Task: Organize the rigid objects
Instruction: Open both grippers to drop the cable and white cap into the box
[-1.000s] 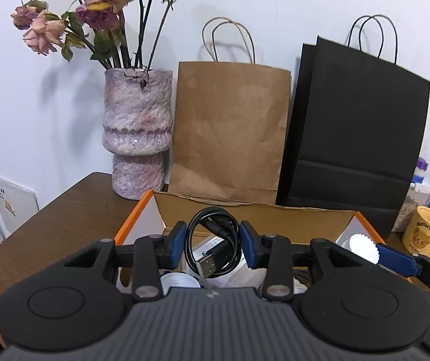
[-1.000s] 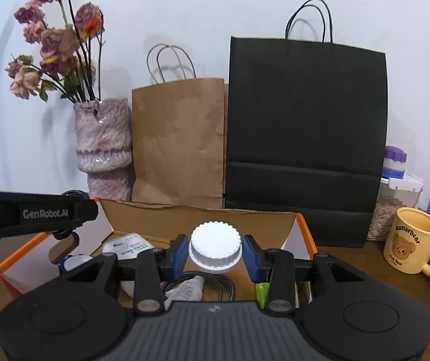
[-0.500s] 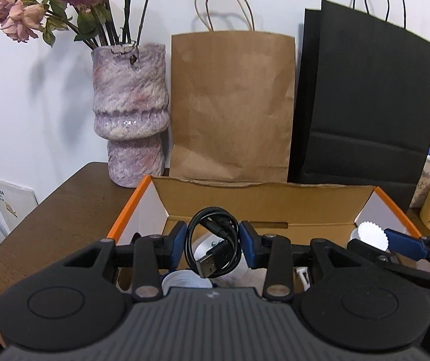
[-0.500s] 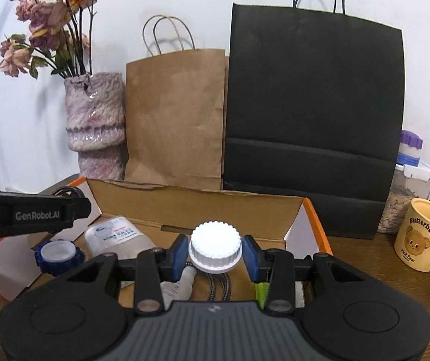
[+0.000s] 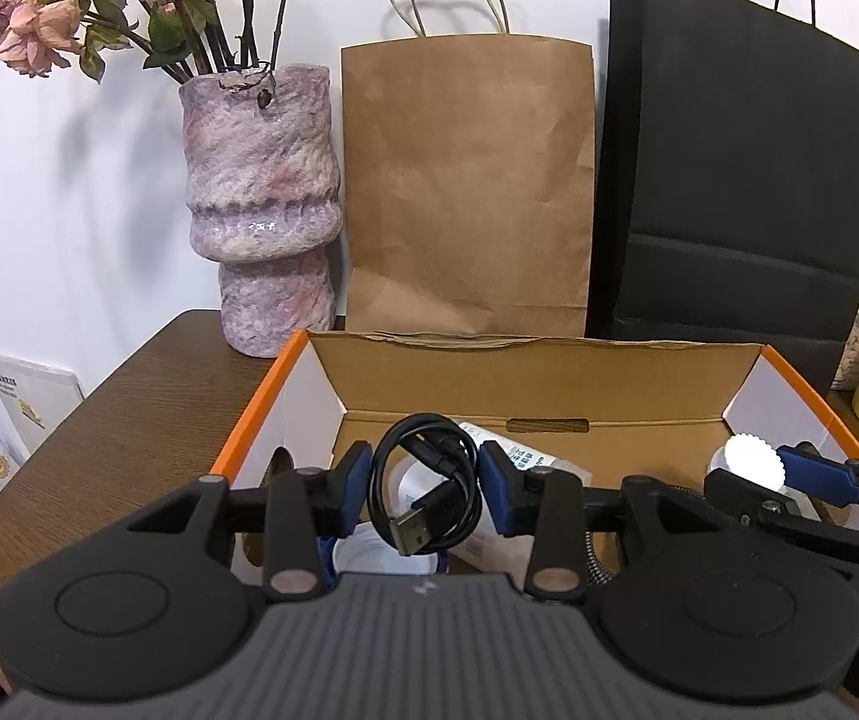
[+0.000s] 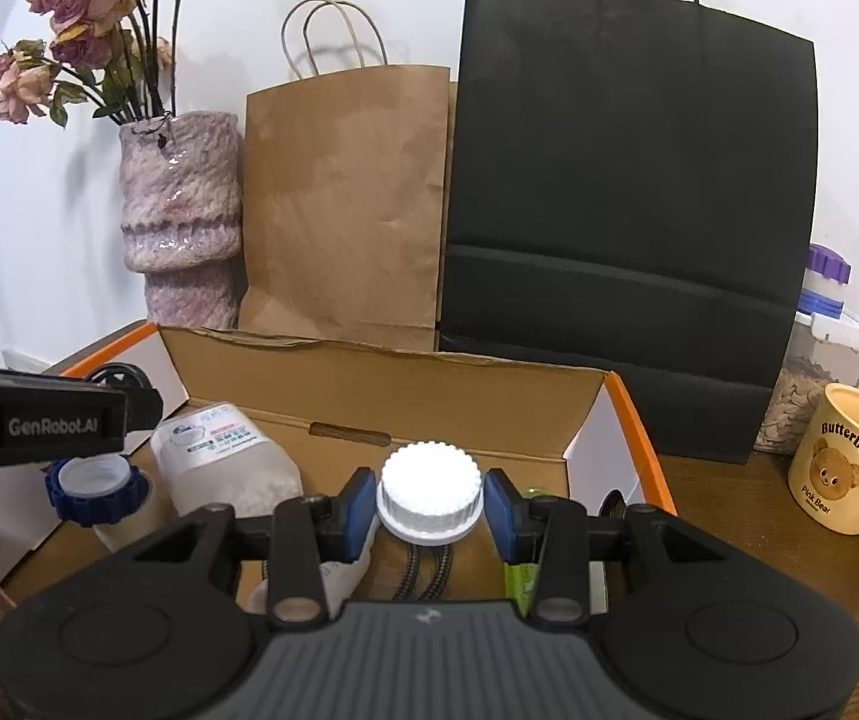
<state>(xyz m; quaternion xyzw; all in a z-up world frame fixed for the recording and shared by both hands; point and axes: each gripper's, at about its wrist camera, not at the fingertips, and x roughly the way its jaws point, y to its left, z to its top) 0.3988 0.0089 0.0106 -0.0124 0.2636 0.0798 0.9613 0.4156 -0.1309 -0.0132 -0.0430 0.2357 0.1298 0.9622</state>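
My left gripper (image 5: 423, 483) is shut on a coiled black USB cable (image 5: 429, 483) and holds it over the left part of an open orange-edged cardboard box (image 5: 525, 378). My right gripper (image 6: 429, 501) is shut on a white ribbed cap (image 6: 429, 489) over the box (image 6: 393, 390), to the right of the left gripper (image 6: 39, 420). The cap also shows in the left wrist view (image 5: 752, 461). Inside the box lie a clear labelled bottle (image 6: 225, 462), a jar with a blue ribbed rim (image 6: 96, 489) and braided cables (image 6: 423, 567).
Behind the box stand a pink stone vase with dried roses (image 5: 261, 204), a brown paper bag (image 5: 468, 186) and a black paper bag (image 5: 735, 192). A yellow bear mug (image 6: 843, 468) and a lidded jar (image 6: 813, 384) stand on the brown table (image 5: 129, 420) at the right.
Both grippers have moved forward and lower toward the box, each keeping its hold. More of the box's inside shows now.
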